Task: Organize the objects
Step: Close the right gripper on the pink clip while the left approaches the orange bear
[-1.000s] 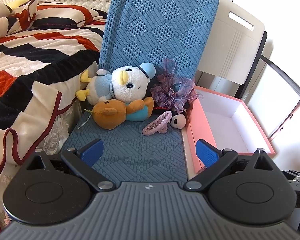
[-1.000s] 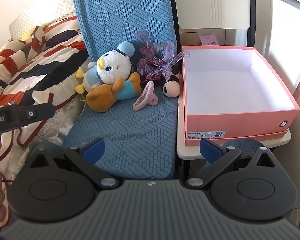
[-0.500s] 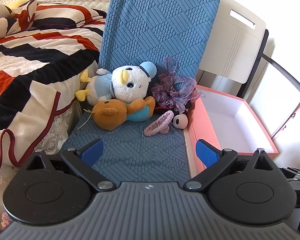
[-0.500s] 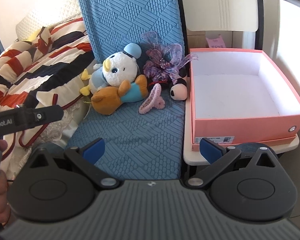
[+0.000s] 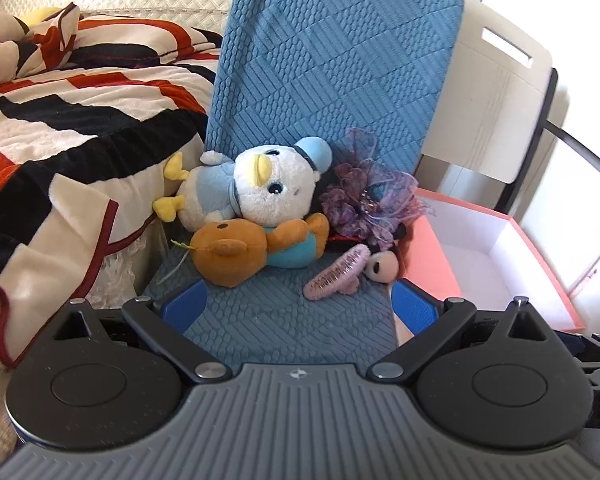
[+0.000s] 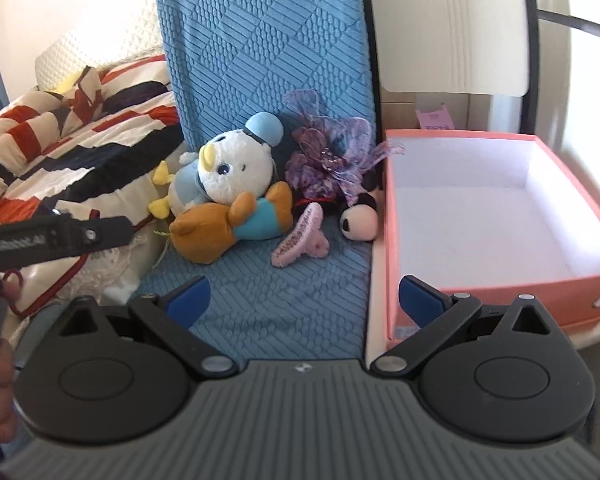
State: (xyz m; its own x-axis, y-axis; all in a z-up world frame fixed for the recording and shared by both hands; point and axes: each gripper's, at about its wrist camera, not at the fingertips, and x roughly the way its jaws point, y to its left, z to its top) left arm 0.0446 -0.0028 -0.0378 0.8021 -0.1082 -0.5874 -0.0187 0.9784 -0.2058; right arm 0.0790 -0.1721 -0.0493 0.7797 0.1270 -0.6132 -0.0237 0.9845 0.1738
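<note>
Sunlit from the window side, a blue textured chair cover (image 5: 288,320) runs up from the seat over the backrest, and the whole front half of that seat lies bare ahead of both grippers. The left gripper (image 5: 300,308) hangs low over the seat's front part with its blue pads spread wide and nothing between them. Straight ahead of it, toward the backrest, sits a pile: a white-and-blue plush duck (image 5: 256,192) lies across a brown plush bear (image 5: 256,250), and a purple ribbon flower (image 5: 366,204) stands just to their right. A pink hair claw (image 5: 338,274) lies on the seat in front of the flower, nearest the left gripper's right pad, and a small panda-face toy (image 5: 380,266) rests beside it, close to the seat's right edge.

Beyond that edge, on a white chair (image 6: 374,312) set alongside, stands an open pink box (image 6: 540,292) with a white inside. The right gripper (image 6: 304,300) is likewise wide apart and holds nothing; its right pad sits in front of the box's near-left corner, while its left pad is over bare seat. To the left of both grippers a red, black and cream striped blanket (image 5: 52,128) droops off a bed against the seat's left side.
</note>
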